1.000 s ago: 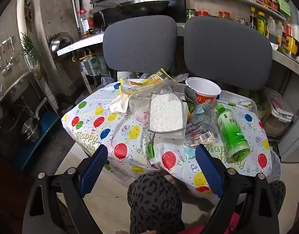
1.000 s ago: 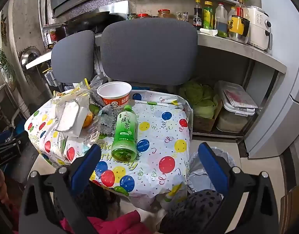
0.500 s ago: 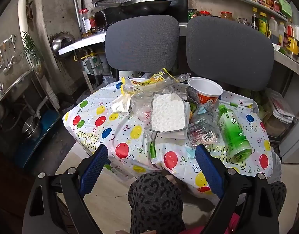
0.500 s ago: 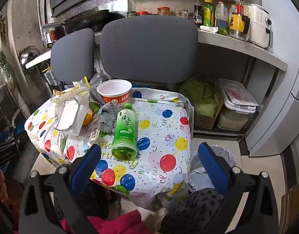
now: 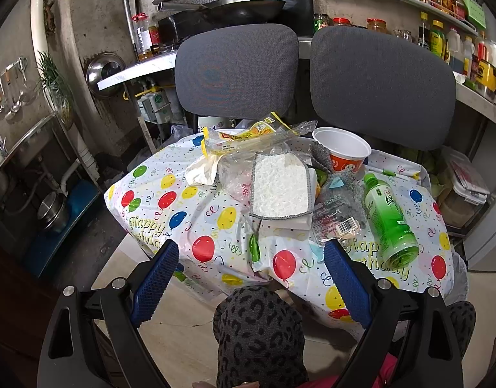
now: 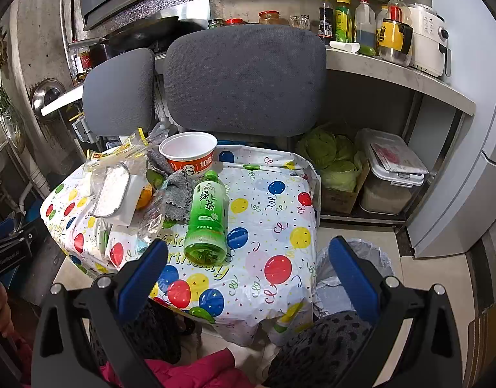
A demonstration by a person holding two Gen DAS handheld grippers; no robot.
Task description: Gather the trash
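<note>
A small table with a balloon-print cloth (image 5: pixel 170 200) (image 6: pixel 274 213) holds trash: a green tea bottle (image 5: pixel 390 220) (image 6: pixel 206 216) lying on its side, an orange paper cup (image 5: pixel 343 153) (image 6: pixel 189 155), a clear crushed wrapper with a barcode (image 5: pixel 337 220), a yellow snack wrapper (image 5: pixel 248 135), a crumpled tissue (image 5: pixel 202 171) and a white cloth pad (image 5: pixel 280 189) (image 6: pixel 110 190). My left gripper (image 5: pixel 251 281) is open and empty, near the table's front edge. My right gripper (image 6: pixel 248 274) is open and empty, in front of the bottle.
Two grey chair backs (image 5: pixel 238 68) (image 6: pixel 248 77) stand behind the table. A lined trash bin (image 6: pixel 354 268) sits on the floor right of the table. My knees (image 5: pixel 257 333) are under the front edge. Kitchen shelves and a counter (image 6: pixel 393 77) lie behind.
Both views have drifted only slightly. The table contents have not moved and both grippers stay open.
</note>
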